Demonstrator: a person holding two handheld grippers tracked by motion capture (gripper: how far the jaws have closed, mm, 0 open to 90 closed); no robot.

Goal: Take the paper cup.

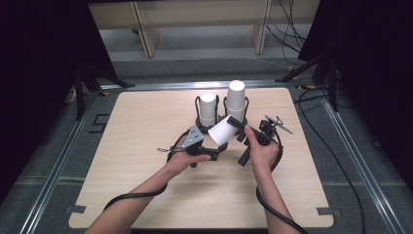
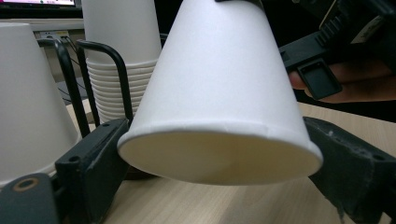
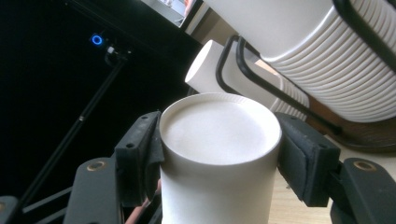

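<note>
Nearest the camera in the high view, two forearms reach in over the pale wooden desk, black cables trailing back from each hand.

The left hand carries the left hand-held gripper, grey three-cornered plate on top, and the right hand carries the right hand-held gripper. Between them, lifted off the desk and tilted, is a single white paper cup.

The left gripper view has the wide open rim of the cup sitting right between the two black jaws, each jaw up against the rim's edge, so this gripper is clamped on the cup's mouth end. Behind it the right hand's fingers show around the other gripper's black body.

In the right gripper view, the cup's closed base faces the lens, with a black pad pressed against either side of it: the right hand-held gripper is clamped on the base end. So both tools grip the same cup, one at each end.

Just beyond, at mid-desk, stand two black wire holders side by side. The left stack of cups is the shorter; the right stack of cups rises taller, upside down, rims nested tightly.

Farther back, past the desk's far edge, there are grey floor, loose cables and a light wooden frame.
</note>
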